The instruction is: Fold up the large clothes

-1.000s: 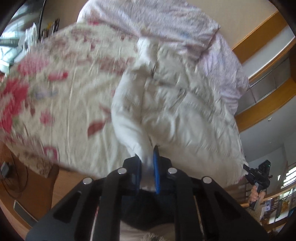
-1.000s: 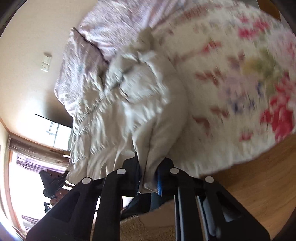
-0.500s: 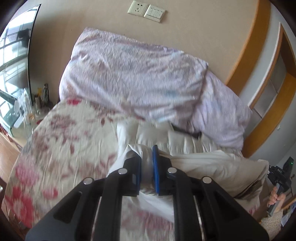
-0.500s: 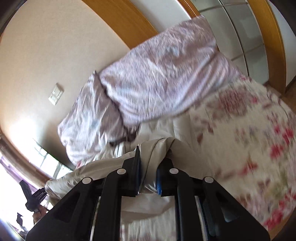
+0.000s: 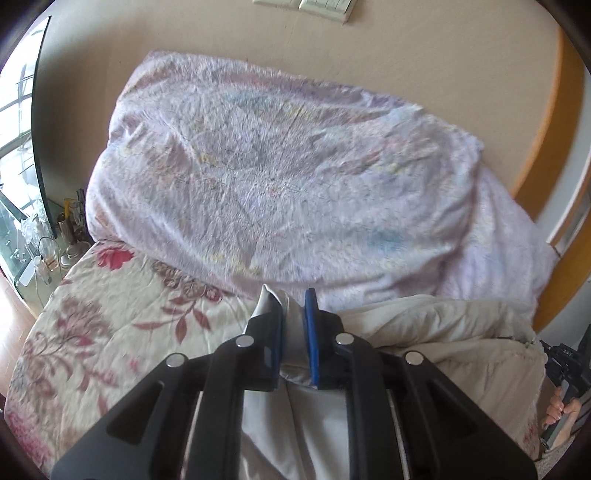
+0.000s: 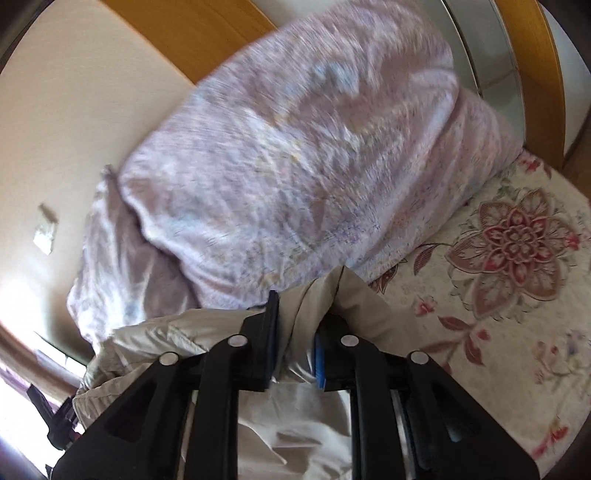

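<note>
Floral bed (image 5: 110, 317): both tongs (image 5: 293, 317) (image 6: 295, 325) clamp white garment (image 5: 424, 325).

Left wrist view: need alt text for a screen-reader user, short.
The left gripper is shut on a fold of an off-white padded garment, held over a floral bedspread. Behind it, a crumpled lilac duvet is piled against a beige wall.

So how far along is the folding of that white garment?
Midway, I would say. Both the left gripper and the right gripper are clamped on edges of the white garment, holding it over the floral bedspread near the lilac duvet. No neat fold shows; laying it down and flattening it looks left to do.
</note>
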Tool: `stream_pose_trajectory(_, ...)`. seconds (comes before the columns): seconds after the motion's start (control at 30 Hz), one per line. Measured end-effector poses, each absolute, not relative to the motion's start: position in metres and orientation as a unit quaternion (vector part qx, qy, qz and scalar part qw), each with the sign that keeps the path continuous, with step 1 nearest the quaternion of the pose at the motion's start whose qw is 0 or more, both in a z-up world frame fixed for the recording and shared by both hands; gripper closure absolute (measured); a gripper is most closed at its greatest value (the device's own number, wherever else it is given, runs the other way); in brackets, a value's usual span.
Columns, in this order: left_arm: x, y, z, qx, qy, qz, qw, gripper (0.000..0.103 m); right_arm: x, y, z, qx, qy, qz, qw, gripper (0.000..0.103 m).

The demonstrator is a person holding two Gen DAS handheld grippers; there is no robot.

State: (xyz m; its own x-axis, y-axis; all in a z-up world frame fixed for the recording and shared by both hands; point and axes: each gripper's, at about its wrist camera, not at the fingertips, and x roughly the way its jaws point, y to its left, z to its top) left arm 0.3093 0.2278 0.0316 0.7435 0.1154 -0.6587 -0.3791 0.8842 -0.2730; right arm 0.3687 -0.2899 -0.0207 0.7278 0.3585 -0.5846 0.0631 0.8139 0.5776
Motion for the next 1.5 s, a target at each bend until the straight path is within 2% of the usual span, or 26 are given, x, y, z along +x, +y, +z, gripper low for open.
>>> stream_pose_trajectory(0.07, 0.327, 0.228, 0.023, -0.200, 0.339, 0.143, 0.908, 0.085, 0.386, -0.291, -0.030, 0.304, 0.374, 0.075, 0.873, 0.082)
stream_pose_trajectory(0.1, 0.337, 0.229, 0.018, -0.202, 0.342, 0.150, 0.905, 0.080, 0.394, -0.291, -0.035, 0.310, 0.380, 0.073, 0.869, 0.079)
stream_pose_trajectory(0.17, 0.345, 0.230, 0.014, -0.203, 0.342, 0.160, 0.903, 0.058, 0.404, -0.295, -0.039, 0.327, 0.381, 0.069, 0.862, 0.073)
stream_pose_trajectory(0.2, 0.347, 0.231, 0.016, -0.200, 0.333, 0.167, 0.906, 0.041, 0.406, -0.297, -0.039, 0.335, 0.376, 0.072, 0.861, 0.069)
stream_pose_trajectory(0.23, 0.346, 0.230, 0.019, -0.198, 0.324, 0.167, 0.910, 0.035, 0.406, -0.301, -0.035, 0.345, 0.364, 0.078, 0.862, 0.066)
stream_pose_trajectory(0.27, 0.344, 0.229, 0.022, -0.196, 0.319, 0.165, 0.912, 0.034, 0.403, -0.303, -0.031, 0.348, 0.349, 0.082, 0.866, 0.059)
stream_pose_trajectory(0.3, 0.340, 0.226, 0.026, -0.188, 0.316, 0.158, 0.916, 0.030, 0.398, -0.305, -0.025, 0.343, 0.332, 0.079, 0.875, 0.045)
stream_pose_trajectory(0.33, 0.335, 0.222, 0.029, -0.177, 0.315, 0.154, 0.919, 0.026, 0.386, -0.306, -0.014, 0.319, 0.299, 0.065, 0.897, 0.040)
stream_pose_trajectory(0.4, 0.323, 0.207, 0.033, -0.138, 0.315, 0.156, 0.926, 0.021, 0.369, -0.300, -0.004, 0.266, 0.271, 0.048, 0.924, 0.038)
stream_pose_trajectory(0.57, 0.294, 0.165, 0.017, -0.075, 0.334, 0.128, 0.931, 0.020, 0.346, -0.243, -0.031, 0.091, 0.337, 0.066, 0.935, 0.040)
stream_pose_trajectory(0.87, 0.315, 0.126, -0.035, -0.008, 0.370, 0.147, 0.917, 0.020, 0.359, -0.187, -0.073, -0.033, 0.374, 0.036, 0.926, 0.043)
stream_pose_trajectory(1.13, 0.354, 0.134, -0.061, -0.014, 0.384, 0.212, 0.898, 0.016, 0.386, -0.186, -0.102, -0.034, 0.393, -0.023, 0.918, 0.042)
stream_pose_trajectory(1.5, 0.377, 0.152, -0.084, -0.066, 0.391, 0.192, 0.898, 0.009, 0.405, -0.192, -0.122, -0.016, 0.399, -0.037, 0.916, 0.040)
